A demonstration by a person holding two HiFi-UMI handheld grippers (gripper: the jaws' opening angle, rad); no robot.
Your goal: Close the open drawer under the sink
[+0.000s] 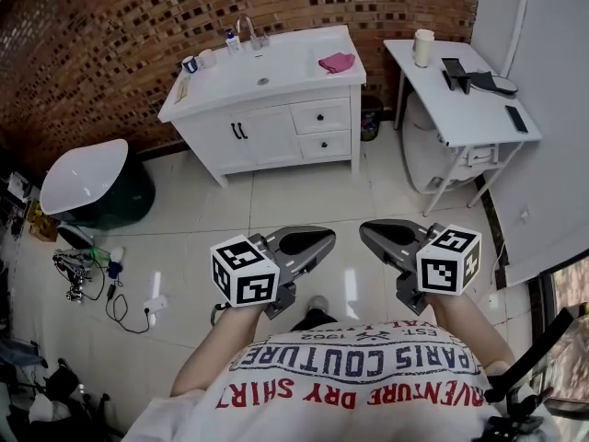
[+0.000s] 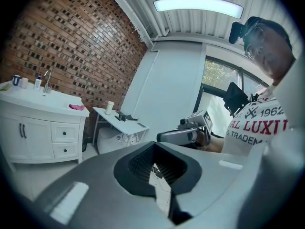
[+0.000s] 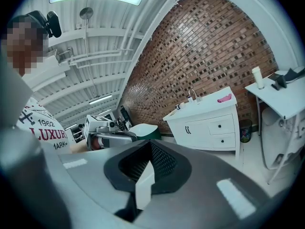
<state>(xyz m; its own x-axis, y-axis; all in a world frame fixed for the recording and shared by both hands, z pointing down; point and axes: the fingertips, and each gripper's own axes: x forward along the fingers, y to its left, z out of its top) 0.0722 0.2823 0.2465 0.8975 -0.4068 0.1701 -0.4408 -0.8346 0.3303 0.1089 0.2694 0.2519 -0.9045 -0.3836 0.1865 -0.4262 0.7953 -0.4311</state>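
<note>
Head view: vanity cabinet (image 1: 267, 138) far across floor, by brick wall. Upper drawer (image 1: 320, 116), lower drawer (image 1: 326, 145); cannot tell which is open. Left claw (image 1: 324, 241) and right claw (image 1: 370, 234) closed, empty, near torso. Risks: wrong front pushed; off-centre push skews drawer, jams.

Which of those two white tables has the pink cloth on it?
The sink cabinet against the brick wall: the pink cloth lies on its top, above the drawers. The thin-legged side table beside it holds a pale cup and dark items, no cloth.
</note>
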